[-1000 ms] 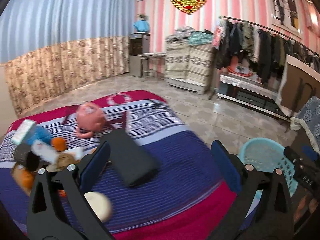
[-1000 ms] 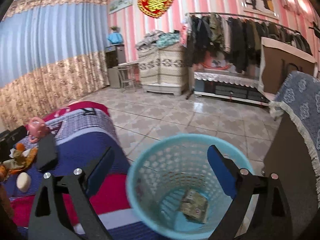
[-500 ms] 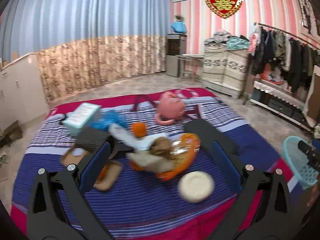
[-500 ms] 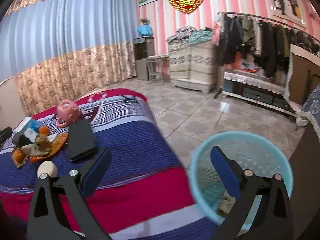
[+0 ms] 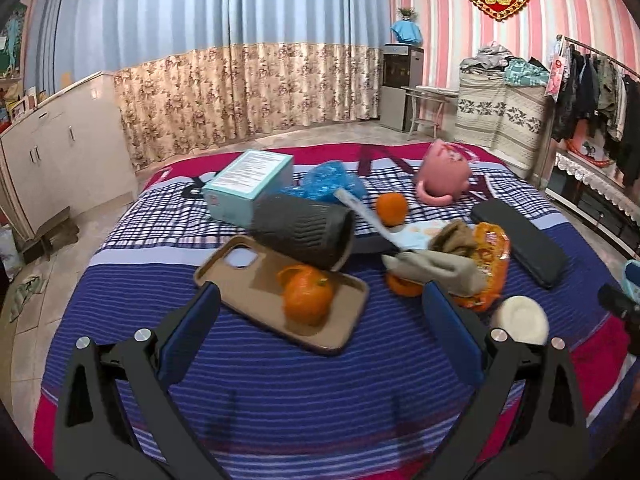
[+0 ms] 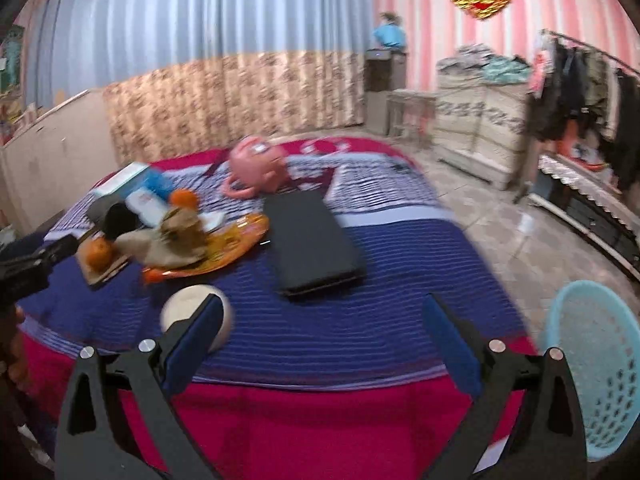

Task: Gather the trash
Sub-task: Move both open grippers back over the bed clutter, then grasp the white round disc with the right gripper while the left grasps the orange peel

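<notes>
**Both grippers empty above the cluttered bed**

The left gripper [image 5: 320, 328] hovers level over the striped blanket [image 5: 304, 392], fingers spread wide, holding nothing. Ahead lie a glossy orange wrapper [image 5: 490, 264], crumpled cloth, and an orange [image 5: 308, 296] on a tan phone case. The right gripper [image 6: 320, 336] is equally wide and empty; the perforated plastic basket [image 6: 600, 380] stands right of it.

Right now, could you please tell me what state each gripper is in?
Left gripper: open, holding nothing.
Right gripper: open, holding nothing.
</notes>
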A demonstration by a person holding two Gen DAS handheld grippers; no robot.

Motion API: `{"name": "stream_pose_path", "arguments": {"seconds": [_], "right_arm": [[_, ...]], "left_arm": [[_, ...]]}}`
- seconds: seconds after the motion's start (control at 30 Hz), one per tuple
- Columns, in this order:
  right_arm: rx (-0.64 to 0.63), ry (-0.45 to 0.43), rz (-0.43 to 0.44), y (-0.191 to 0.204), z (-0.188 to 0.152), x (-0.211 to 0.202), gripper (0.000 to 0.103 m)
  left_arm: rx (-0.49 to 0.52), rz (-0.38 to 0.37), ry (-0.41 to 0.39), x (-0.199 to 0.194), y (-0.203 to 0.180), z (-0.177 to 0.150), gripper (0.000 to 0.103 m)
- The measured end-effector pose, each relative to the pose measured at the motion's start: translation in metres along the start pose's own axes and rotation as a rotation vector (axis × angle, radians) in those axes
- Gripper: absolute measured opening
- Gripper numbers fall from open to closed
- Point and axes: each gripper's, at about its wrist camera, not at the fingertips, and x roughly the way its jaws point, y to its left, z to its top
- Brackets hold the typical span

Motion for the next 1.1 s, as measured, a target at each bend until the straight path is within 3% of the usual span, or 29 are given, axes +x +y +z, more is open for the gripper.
{"name": "stream_pose_path", "arguments": {"seconds": [0.37,0.5,0.57,0.67,0.73,0.83,0.87,0.93,1.03,1.07,1.1], "right_arm": [[-0.111,0.085,0.118,0.054,-0.001,0.038,0.097],[-0.127,0.118,0.158,0.065,-0.003,0.047,0.096],[-0.155,0.132,0.153,0.071,-0.006,0.052,0.092],[-0.174,0.174,0.173,0.076,-0.012,0.061,0.067],[-0.172,0.18,0.189,0.077,-0.012,0.063,0.061],[-0.156,0.169,0.209,0.074,-0.011,0.06,0.061],[-0.146,0.166,0.212,0.073,-0.01,0.059,0.061],[-0.122,0.155,0.217,0.068,-0.009,0.054,0.061],[-0.11,0.128,0.19,0.059,-0.005,0.045,0.061],[-0.102,0.118,0.181,0.054,-0.004,0.041,0.061],[-0.094,0.111,0.175,0.049,-0.002,0.038,0.061]], "left_arm": [[-0.083,0.017,0.073,0.022,0.036,-0.014,0.097],[-0.094,-0.011,0.101,0.031,0.037,-0.016,0.097],[-0.076,-0.007,0.12,0.036,0.033,-0.017,0.097],[-0.072,-0.019,0.16,0.046,0.029,-0.018,0.097],[-0.093,-0.041,0.167,0.05,0.028,-0.015,0.097],[-0.106,-0.057,0.143,0.054,0.027,-0.01,0.095],[-0.105,-0.05,0.145,0.057,0.026,-0.01,0.094],[-0.099,-0.052,0.168,0.066,0.024,-0.008,0.075],[-0.082,-0.073,0.205,0.078,0.02,-0.006,0.053],[-0.074,-0.072,0.211,0.08,0.019,-0.007,0.051],[-0.067,-0.068,0.205,0.078,0.017,-0.007,0.041]]}}
